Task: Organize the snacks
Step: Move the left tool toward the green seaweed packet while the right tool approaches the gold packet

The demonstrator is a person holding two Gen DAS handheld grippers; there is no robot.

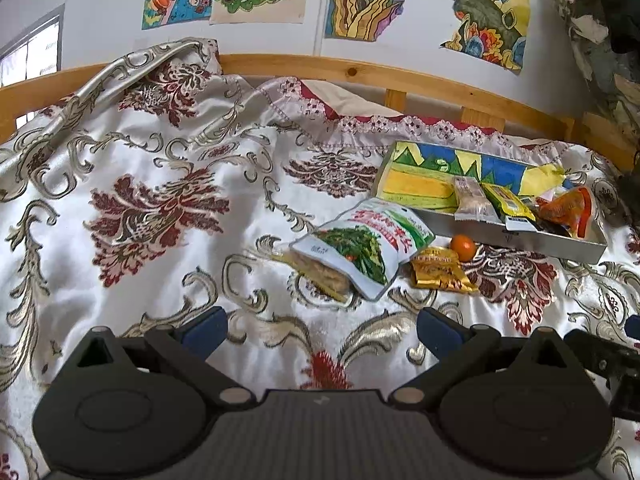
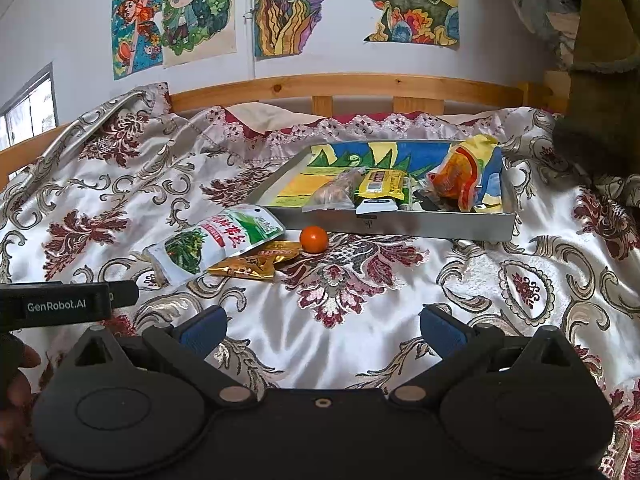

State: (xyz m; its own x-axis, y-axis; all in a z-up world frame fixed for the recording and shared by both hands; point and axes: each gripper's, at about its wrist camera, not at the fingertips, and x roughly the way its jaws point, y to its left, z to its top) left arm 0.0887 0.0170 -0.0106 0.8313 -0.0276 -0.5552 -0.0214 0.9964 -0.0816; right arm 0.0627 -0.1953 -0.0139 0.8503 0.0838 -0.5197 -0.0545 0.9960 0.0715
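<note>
A shallow grey tray (image 1: 532, 242) (image 2: 440, 228) with a colourful drawing inside rests on the bedspread and holds several snack packets, among them a yellow one (image 2: 380, 184) and an orange one (image 2: 456, 178). In front of it lie a white-and-green pouch (image 1: 364, 248) (image 2: 216, 240), a gold packet (image 1: 438, 270) (image 2: 256, 264) and a small orange fruit (image 1: 463, 247) (image 2: 314, 239). My left gripper (image 1: 322, 334) hovers open, short of the pouch, with nothing between its fingers. My right gripper (image 2: 322, 330) is open and empty too, a way back from the fruit. A clear wrapped snack (image 1: 324, 276) peeks from under the pouch.
A wooden bed rail (image 2: 344, 88) and a wall with drawings stand behind the tray. The left gripper's body (image 2: 60, 306) and a hand (image 2: 16, 376) show at the right wrist view's left edge. Dark fabric (image 2: 600, 80) hangs at the far right. The patterned bedspread (image 1: 140, 208) spreads leftward.
</note>
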